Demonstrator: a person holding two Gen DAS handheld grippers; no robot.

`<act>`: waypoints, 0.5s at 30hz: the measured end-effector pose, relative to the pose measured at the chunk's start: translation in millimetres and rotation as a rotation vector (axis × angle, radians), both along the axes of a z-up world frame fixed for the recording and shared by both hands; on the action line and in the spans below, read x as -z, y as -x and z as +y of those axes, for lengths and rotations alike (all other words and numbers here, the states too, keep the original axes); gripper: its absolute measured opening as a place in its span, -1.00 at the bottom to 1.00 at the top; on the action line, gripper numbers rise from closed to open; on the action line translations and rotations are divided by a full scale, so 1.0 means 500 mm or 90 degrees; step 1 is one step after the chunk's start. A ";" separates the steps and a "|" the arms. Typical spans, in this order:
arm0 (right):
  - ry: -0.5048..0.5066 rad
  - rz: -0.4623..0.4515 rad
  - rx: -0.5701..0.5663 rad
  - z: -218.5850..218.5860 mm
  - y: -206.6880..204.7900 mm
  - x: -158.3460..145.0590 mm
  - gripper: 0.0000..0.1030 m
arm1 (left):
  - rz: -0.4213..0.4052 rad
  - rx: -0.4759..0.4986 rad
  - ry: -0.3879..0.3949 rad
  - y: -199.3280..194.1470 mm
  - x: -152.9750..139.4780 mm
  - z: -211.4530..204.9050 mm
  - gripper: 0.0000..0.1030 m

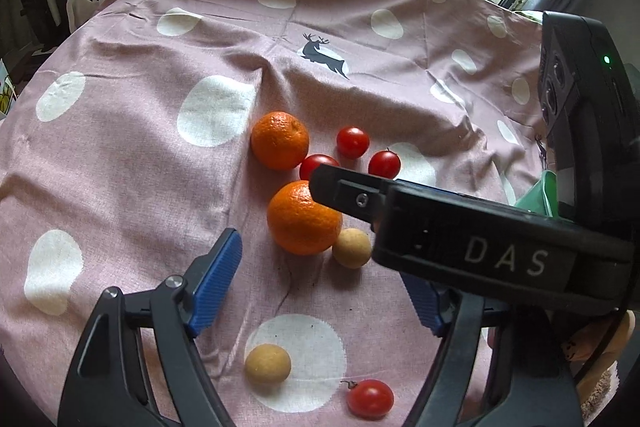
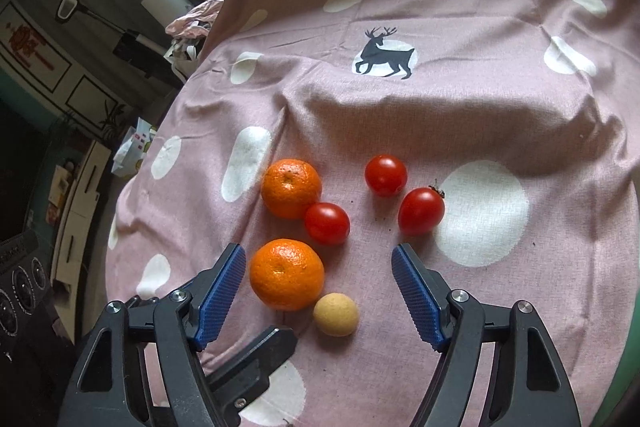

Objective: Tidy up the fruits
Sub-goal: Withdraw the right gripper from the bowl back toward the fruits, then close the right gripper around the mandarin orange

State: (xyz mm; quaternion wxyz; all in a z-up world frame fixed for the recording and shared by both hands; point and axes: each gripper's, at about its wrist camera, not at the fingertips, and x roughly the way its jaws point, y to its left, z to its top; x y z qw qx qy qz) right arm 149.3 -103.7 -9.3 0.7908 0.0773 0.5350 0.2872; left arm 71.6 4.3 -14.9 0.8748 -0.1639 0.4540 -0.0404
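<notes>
Setting: A pink dotted cloth [image 2: 460, 131] with a deer print is spread under loose fruit, none of it yet grouped.
Fruit, right wrist view: Two oranges [image 2: 287, 273] are seen left of centre, one above the other; three tomatoes [image 2: 327, 223] lie centre to centre right; a tan ball [image 2: 335, 314] is tucked against the lower orange.
Right gripper [image 2: 319, 291]: The jaws are spread, nothing is pinched; the lower orange and tan ball lie between the blue pads [image 2: 416, 293], untouched.
Left gripper [image 1: 316, 291]: The jaws are held wide and empty; its right pad is hidden behind the black body of the other tool, which crosses the frame's right half.
Handling: The oranges are judged firm and fairly light, best taken across the widest part. The tomatoes are judged smooth, thin-skinned and easily burst, so a light squeeze at mid-body is advised. All are round and likely to roll on the creased cloth.
Only in the left view: A second tan ball [image 1: 267, 363] and a fourth tomato [image 1: 370, 398] are shown at lower centre, and a green container edge [image 1: 538, 193] at centre right.
Only in the right view: The middle tomato is shown whole; it is half hidden in the left view.
</notes>
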 end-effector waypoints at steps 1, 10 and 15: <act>-0.004 0.006 -0.002 0.002 0.000 0.003 0.44 | 0.003 0.004 -0.006 -0.002 0.002 -0.006 0.47; -0.059 0.061 -0.024 0.011 -0.008 0.034 0.12 | 0.026 -0.015 0.002 -0.016 0.023 0.002 0.28; -0.081 0.081 -0.033 0.016 -0.010 0.043 0.12 | 0.050 -0.017 0.010 -0.023 0.038 0.003 0.02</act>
